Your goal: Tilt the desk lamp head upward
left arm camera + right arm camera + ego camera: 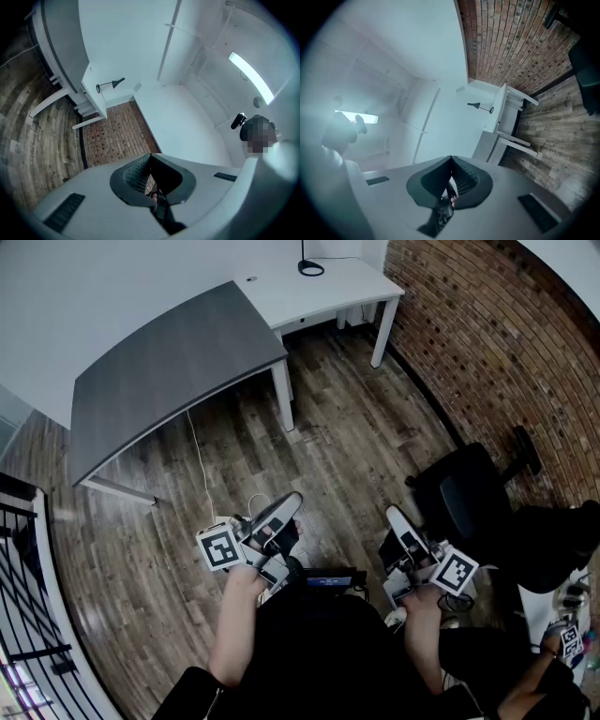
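**Black desk lamp (112, 84) sited on far white desk (328, 292); both tools shut, nothing gripped**

Wood floor (347, 427) is covered widely in the head view. There the L gripper (292, 501) and R gripper (394, 515) are held low, close to the body, side by side but not touching. Of the lamp, only the ring base and a bit of stem are caught in that view, at the top edge on the white desk. The lamp head is cut off by the frame.

The whole lamp is given by the gripper views instead. Base, slanted arm and head are made out, small, in the L gripper view. A still smaller outline is seen in the R gripper view, on the same desk against a white wall. The tilt of the head can't be judged at that size. The lamp is well apart from both tools.

Jaw state is settled by the gripper views, not the head view. On each tool the two dark ribbed jaws are seen closed tip to tip, w/ nothing held btwn them.

Room layout is shown best from the head:
- A grey desk (169, 362) adjoins the white one.
- A thin cable (199, 460) trails across the boards below it.
- A black office chair (464, 488) is parked near the brick wall (478, 343).
- Black railing (23, 596) is caught at the left edge, in that view only.

Brick and the grey desk are also seen in both gripper views. A ceiling strip light (251, 77) is picked up clearly in the L gripper view.
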